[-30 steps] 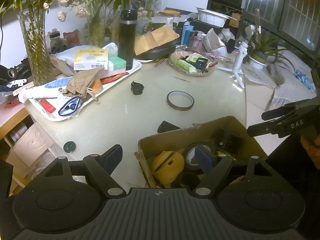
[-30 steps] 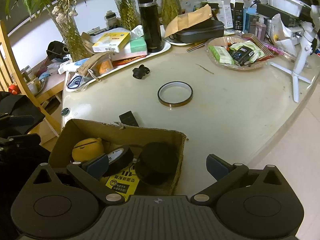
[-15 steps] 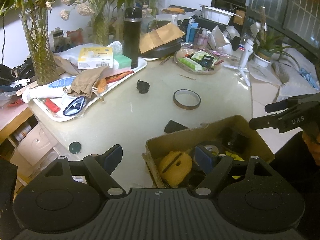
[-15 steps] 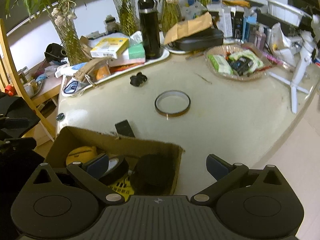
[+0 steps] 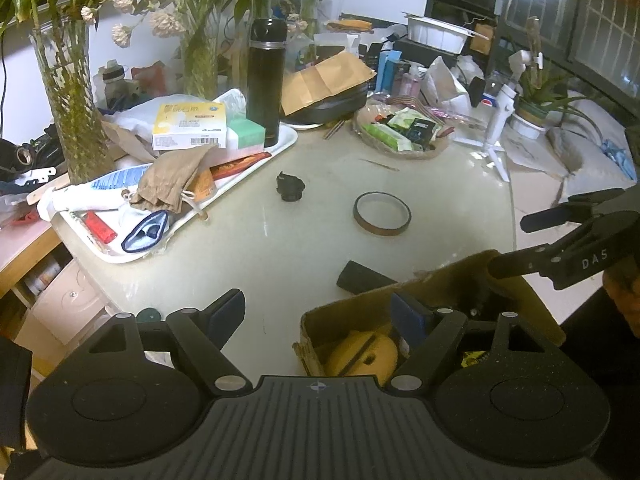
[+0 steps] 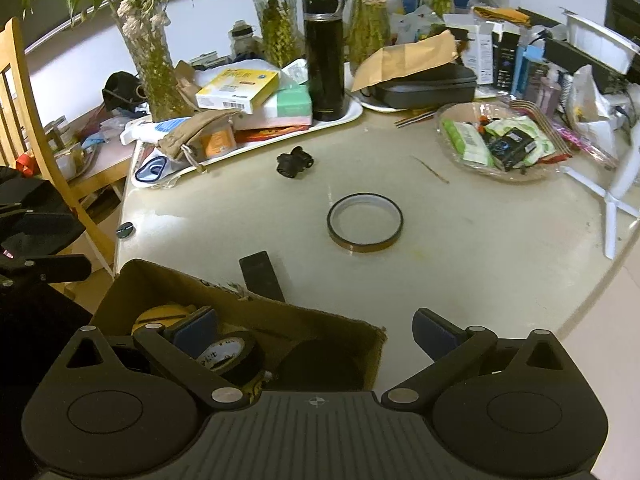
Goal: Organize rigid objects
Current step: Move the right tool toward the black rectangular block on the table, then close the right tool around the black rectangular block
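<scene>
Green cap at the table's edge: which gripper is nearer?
Left. The left gripper hangs close beside the green cap; the right gripper is farther, over the cardboard box's opposite end.

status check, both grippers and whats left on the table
Left gripper and right gripper open, empty, over cardboard box. Tape ring, black block, black knob loose on table. Path clear.

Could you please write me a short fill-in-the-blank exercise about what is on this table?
1. The yellow object lies inside the ____ box.
2. The amber tape ring lies flat on the ____.
3. The black flask stands ____ on the white tray.
4. Both the left gripper and the right gripper hold ____.

Missing words: cardboard; table; upright; nothing
</scene>
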